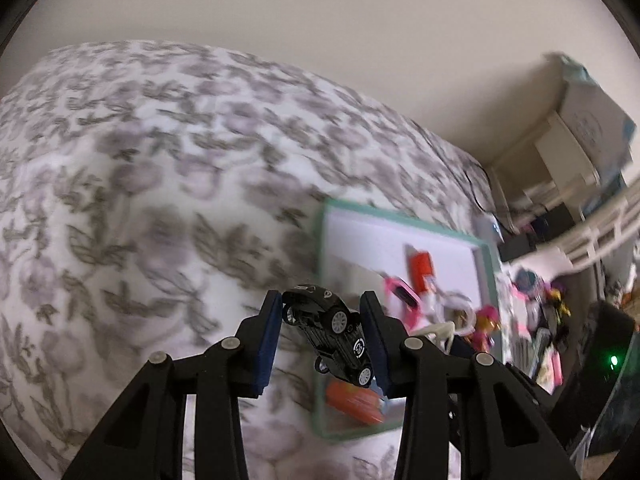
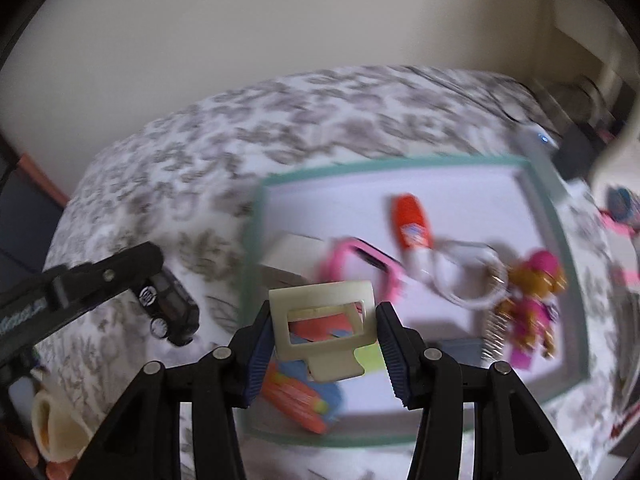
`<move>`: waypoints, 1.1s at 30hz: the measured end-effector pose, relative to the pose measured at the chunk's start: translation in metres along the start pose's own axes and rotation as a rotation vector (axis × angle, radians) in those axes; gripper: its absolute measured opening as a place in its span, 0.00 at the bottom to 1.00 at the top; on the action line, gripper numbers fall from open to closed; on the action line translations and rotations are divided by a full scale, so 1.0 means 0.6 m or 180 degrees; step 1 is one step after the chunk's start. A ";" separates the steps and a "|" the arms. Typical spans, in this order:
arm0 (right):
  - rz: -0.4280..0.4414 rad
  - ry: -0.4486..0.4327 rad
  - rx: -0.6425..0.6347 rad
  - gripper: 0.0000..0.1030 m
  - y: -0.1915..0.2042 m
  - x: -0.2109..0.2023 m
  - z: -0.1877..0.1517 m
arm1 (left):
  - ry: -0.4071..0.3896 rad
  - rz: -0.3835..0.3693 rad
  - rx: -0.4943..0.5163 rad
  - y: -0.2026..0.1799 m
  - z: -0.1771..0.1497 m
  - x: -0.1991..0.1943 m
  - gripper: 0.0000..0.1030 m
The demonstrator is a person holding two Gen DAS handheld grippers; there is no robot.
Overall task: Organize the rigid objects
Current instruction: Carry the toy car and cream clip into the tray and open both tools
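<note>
My left gripper [image 1: 322,336] is shut on a small black toy car [image 1: 334,336], held tilted above the flowered bedspread, left of the tray. In the right wrist view that same left gripper [image 2: 160,280] and the black car [image 2: 172,304] show at the left. My right gripper [image 2: 324,332] is shut on a cream plastic clip [image 2: 324,320] with a rectangular window, over the near-left part of the green-rimmed white tray [image 2: 560,216]. In the tray lie an orange glue bottle [image 2: 412,220], a pink frame [image 2: 360,260], a white ring [image 2: 468,276], a pink toy figure [image 2: 536,292] and orange-and-blue flat pieces [image 2: 300,396].
The flowered bedspread [image 1: 140,180] covers the bed, with a pale wall behind. Right of the tray lies a clutter of pink and dark items [image 1: 536,320]. Shelves with boxes [image 1: 592,128] stand at the far right. A cable [image 1: 480,188] runs over the bed's far edge.
</note>
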State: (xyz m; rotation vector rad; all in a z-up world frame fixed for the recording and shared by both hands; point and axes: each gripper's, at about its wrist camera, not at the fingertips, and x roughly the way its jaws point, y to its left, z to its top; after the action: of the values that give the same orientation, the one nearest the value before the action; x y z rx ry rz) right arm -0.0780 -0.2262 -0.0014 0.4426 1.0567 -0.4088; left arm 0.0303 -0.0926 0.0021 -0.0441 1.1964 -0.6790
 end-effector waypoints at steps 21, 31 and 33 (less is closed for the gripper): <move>-0.0136 0.0100 0.0241 0.52 -0.069 0.003 -0.012 | 0.0363 -0.0135 0.0264 -0.053 -0.036 0.071 0.40; -0.0190 0.0093 0.0165 0.66 -0.064 0.004 -0.017 | 0.0155 0.0252 0.0250 -0.024 -0.033 0.045 0.60; -0.0219 0.0060 0.0143 0.69 -0.062 0.002 -0.017 | 0.0126 0.0432 0.0267 -0.016 -0.034 0.044 0.65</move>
State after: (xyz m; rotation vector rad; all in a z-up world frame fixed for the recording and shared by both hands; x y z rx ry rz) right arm -0.1045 -0.2522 -0.0125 0.4516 1.0849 -0.4909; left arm 0.0132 -0.1069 -0.0245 0.1203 1.1960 -0.6124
